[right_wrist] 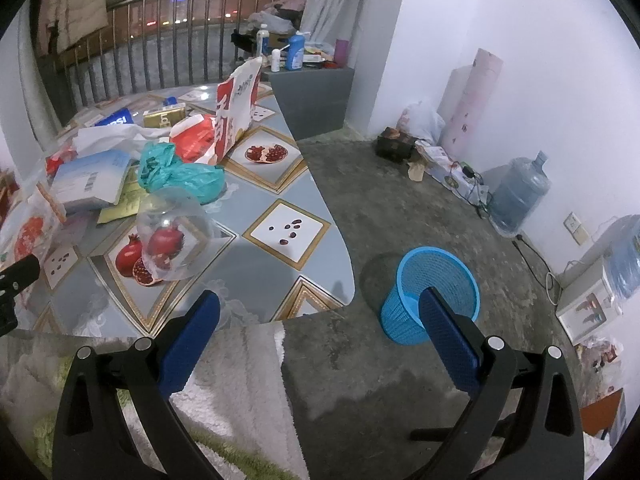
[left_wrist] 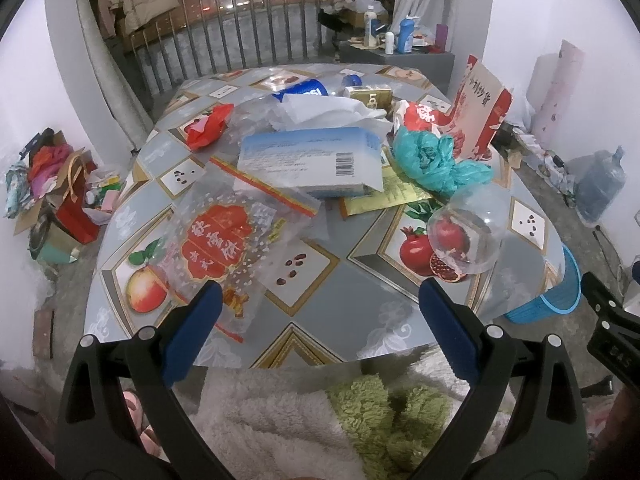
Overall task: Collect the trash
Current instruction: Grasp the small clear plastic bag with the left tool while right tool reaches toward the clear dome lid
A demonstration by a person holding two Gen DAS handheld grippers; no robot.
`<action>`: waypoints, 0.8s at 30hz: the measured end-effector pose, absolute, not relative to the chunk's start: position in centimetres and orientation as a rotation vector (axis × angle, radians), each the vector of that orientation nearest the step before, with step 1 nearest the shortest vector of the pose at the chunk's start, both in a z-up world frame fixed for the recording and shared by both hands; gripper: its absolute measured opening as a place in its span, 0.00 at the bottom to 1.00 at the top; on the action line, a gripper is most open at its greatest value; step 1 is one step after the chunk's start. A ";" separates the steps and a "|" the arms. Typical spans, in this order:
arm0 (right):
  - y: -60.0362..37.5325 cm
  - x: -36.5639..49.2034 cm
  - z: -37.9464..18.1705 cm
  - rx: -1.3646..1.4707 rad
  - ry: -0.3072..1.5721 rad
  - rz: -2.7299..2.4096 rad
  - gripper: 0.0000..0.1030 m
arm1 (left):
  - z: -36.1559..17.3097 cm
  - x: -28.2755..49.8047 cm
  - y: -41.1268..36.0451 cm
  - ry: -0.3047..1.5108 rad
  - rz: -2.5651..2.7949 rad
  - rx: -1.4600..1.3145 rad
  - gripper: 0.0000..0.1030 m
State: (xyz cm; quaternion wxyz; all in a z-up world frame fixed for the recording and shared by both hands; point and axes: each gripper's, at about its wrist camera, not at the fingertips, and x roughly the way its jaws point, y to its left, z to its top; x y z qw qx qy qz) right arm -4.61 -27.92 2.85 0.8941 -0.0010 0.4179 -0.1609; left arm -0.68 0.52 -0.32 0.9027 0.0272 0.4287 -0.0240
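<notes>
Since the clear plastic dome lid (left_wrist: 466, 232) lies alone near the table's right edge, closest to the round blue mesh wastebasket (right_wrist: 430, 294) on the concrete floor, it looks the sensible first pick. Both the left gripper (left_wrist: 320, 316) and right gripper (right_wrist: 320, 320) hang spread and empty over the table's near edge. Pinch the dome by its rim, as the curved wall would likely slip, and keep clear of the crumpled teal plastic bag (left_wrist: 434, 158) just behind.

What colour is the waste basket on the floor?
Bright blue waste basket, mesh-patterned; the right wrist view shows it best.
</notes>
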 end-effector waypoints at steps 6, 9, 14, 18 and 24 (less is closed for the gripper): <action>-27.7 -4.2 3.4 -0.007 0.816 -0.318 0.94 | 1.5 -0.2 2.1 0.805 -0.014 0.055 0.92; -27.4 -4.0 3.6 0.008 0.789 -0.290 0.94 | 2.5 0.3 4.2 0.765 0.026 0.037 0.92; -26.6 -3.3 3.5 0.051 0.736 -0.189 0.94 | 2.4 1.6 8.2 0.767 0.094 0.075 0.92; -25.6 -2.9 3.3 0.064 0.679 -0.137 0.94 | 1.2 2.9 11.5 0.845 0.088 0.054 0.92; -24.7 -2.1 2.5 0.068 0.688 -0.085 0.94 | -0.9 3.0 15.1 0.890 -0.117 -0.197 0.92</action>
